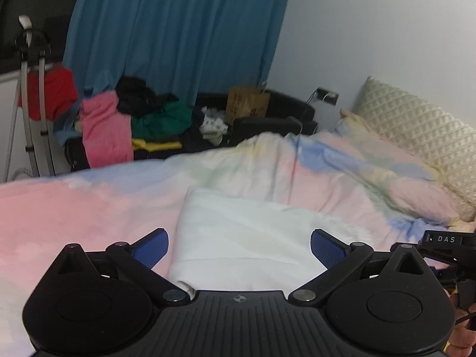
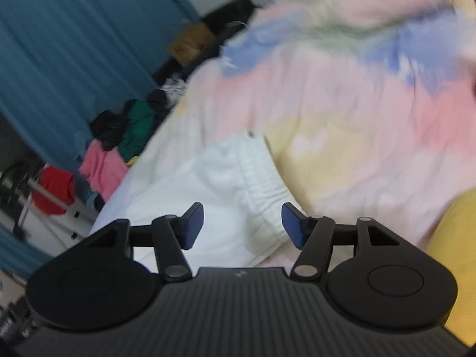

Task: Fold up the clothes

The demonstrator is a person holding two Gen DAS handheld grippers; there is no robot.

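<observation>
Nearest the left wrist lens, the left tool (image 1: 239,248) stands with its blue pads spread wide and nothing between them. Directly beyond it lies a white garment (image 1: 238,232), folded into a compact block with a straight left edge, resting on the bed (image 1: 89,205), whose cover is printed in pastel pink, blue and yellow. The tool hangs just above the garment's near edge; contact cannot be confirmed.

Right tool (image 2: 242,224): pads likewise apart at a wide setting, gripping nothing. The same white garment (image 2: 208,196) shows beneath and ahead of it, its gathered elastic waistband (image 2: 264,190) running along the right side. This view is tilted and motion-blurred.

At the head of the bed, a cream quilted pillow (image 1: 416,128) leans against the wall. Beyond the far edge of the bed sits a heap of clothes (image 1: 134,119) in pink, green, black and red, backed by a blue curtain (image 1: 178,29). A brown paper bag (image 1: 247,101) stands to the right of the heap.
</observation>
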